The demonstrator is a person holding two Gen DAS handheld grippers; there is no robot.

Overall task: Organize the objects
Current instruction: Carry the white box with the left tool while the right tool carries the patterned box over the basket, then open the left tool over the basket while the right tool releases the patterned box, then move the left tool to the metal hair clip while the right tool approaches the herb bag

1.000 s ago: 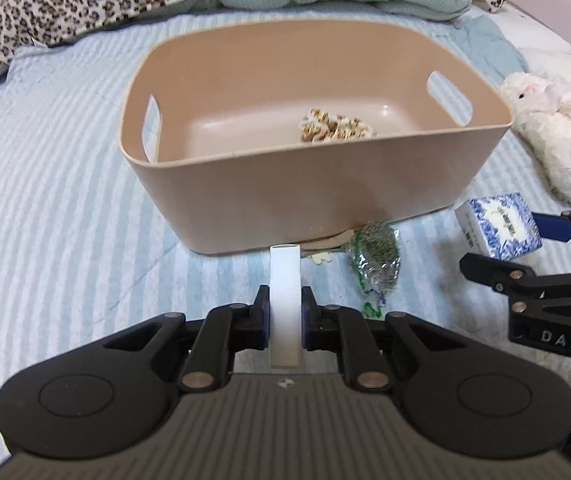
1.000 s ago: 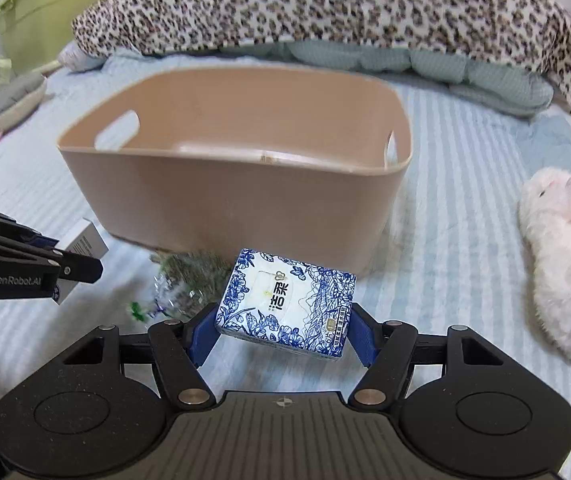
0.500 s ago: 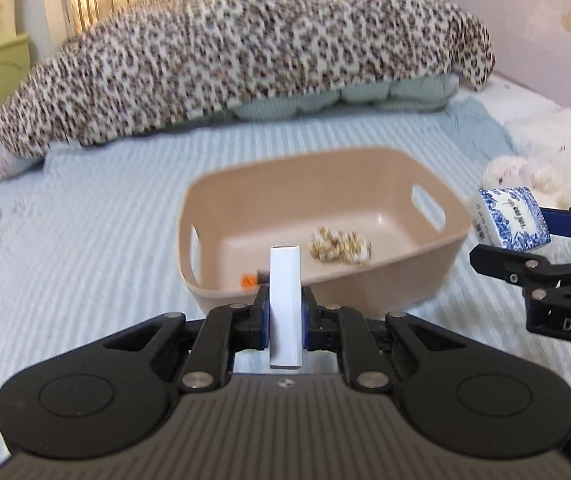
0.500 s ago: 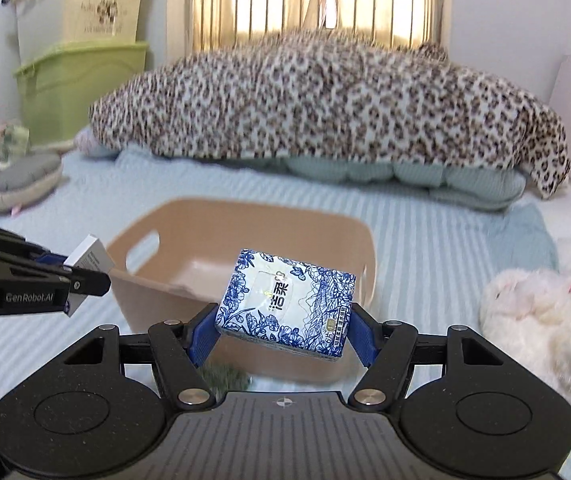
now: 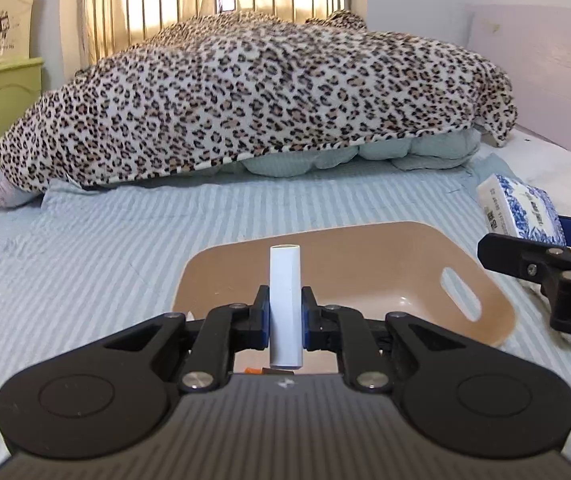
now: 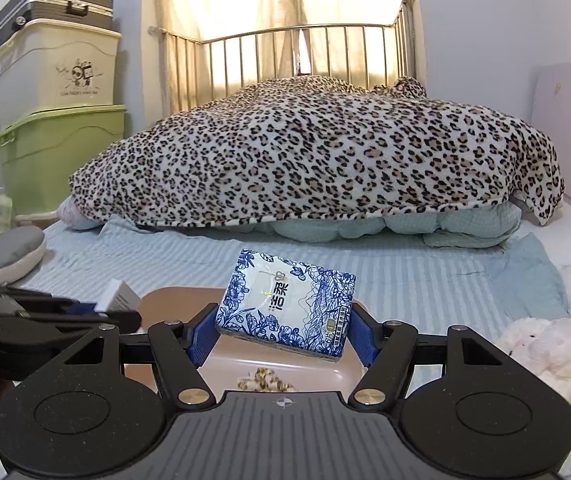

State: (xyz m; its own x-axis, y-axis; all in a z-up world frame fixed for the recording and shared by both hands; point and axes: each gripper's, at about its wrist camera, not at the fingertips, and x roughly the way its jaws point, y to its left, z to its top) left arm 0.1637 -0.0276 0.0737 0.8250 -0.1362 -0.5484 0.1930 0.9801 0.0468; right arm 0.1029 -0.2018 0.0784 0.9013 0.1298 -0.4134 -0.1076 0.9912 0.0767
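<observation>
Both grippers loaded, held above the tan bin on the bed.

Left gripper [image 5: 284, 317] is closed on a slim white box [image 5: 284, 305], gripped narrow-side and standing upright between the blue pads; it sits over the near-left part of the tan plastic bin [image 5: 369, 264]. Right gripper [image 6: 283, 330] is spread wide and clamped on a blue-and-white tissue pack [image 6: 287, 303], tilted slightly, right end lower, above the bin's near right side. In the bin: a small leopard-print item [image 6: 263, 384] on the floor, plus something orange [image 5: 252, 370] at the near edge, mostly hidden, can't ID it. Bin rests on the striped light-blue sheet [image 5: 85, 264]. White plush toy [image 6: 553, 356] lies on the sheet right of the bin; leopard-print blanket [image 6: 325, 152] is piled well behind.
</observation>
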